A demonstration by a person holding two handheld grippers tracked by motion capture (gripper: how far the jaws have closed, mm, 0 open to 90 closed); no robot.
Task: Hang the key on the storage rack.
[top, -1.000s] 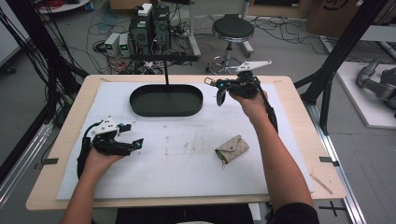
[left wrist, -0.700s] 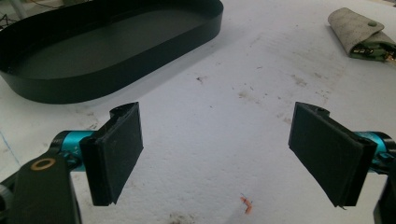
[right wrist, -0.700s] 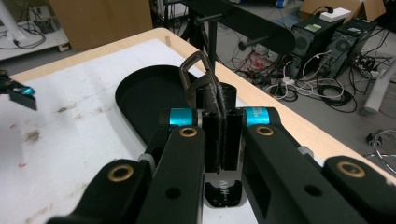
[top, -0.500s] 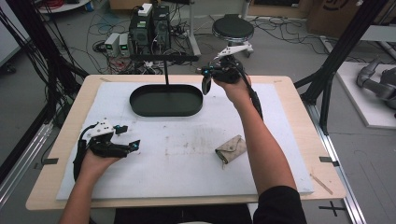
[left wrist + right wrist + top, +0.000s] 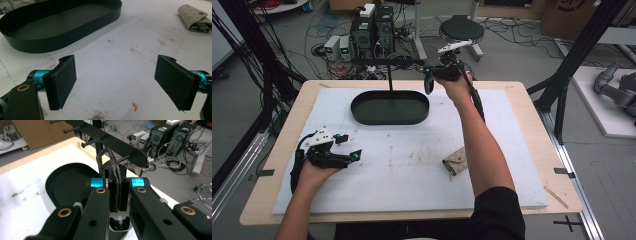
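A black stand has an oval base tray (image 5: 362, 116) and a post carrying a horizontal bar (image 5: 387, 61) with pegs. My right gripper (image 5: 429, 84) is raised by the bar's right end. In the right gripper view the right gripper (image 5: 116, 187) is shut on a silver metal clip (image 5: 103, 161), whose loop pokes up just in front of a peg (image 5: 125, 158) of the bar (image 5: 110, 142). My left gripper (image 5: 349, 147) rests low at the mat's left side; the left gripper (image 5: 117, 82) is open with nothing between its pads.
A beige folded key pouch (image 5: 455, 161) lies on the white mat right of centre, also the pouch (image 5: 193, 17) at the upper right of the left gripper view. The tray (image 5: 50, 27) lies ahead of the left gripper. Cables and computers sit on the floor beyond the table.
My right gripper has travelled left and upward with the clip, from the tray's right side to the bar's right end. The left gripper has hardly moved.
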